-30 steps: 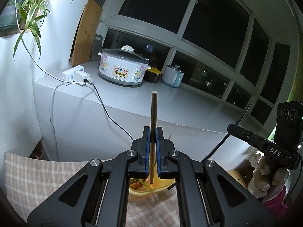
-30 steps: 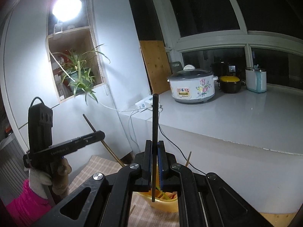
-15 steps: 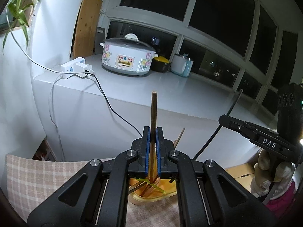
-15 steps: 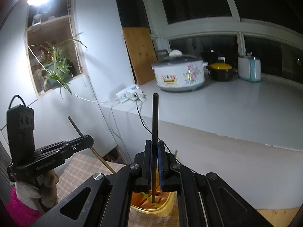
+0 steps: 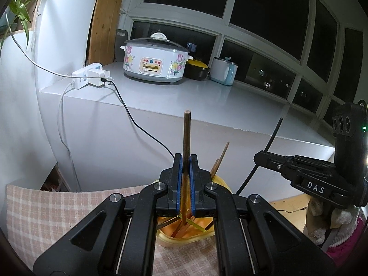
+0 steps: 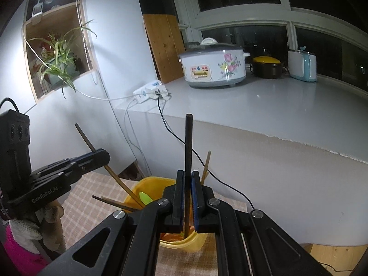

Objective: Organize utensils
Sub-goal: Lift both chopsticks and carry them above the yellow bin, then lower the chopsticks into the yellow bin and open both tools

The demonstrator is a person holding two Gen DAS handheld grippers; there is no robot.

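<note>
Both grippers tilt downward over the yellow cup [image 5: 219, 179], which stands on the checked cloth [image 5: 57, 209] just below and ahead of their tips. The left gripper [image 5: 186, 184] is clamped narrow on a brown chopstick [image 5: 186, 138], held upright between its blue pads, lower end reaching down into the cup among other sticks. The right gripper [image 6: 188, 195] is clamped the same way on a black chopstick [image 6: 188, 145], also upright, its lower tip inside the cup's rim. In the right wrist view the left gripper comes in from the left, its stick slanting into the cup; a gloved hand [image 6: 25, 227] with a pink sleeve holds it. Beyond the grippers, a white ledge [image 6: 287, 105] carries a rice cooker [image 6: 212, 65].
</note>
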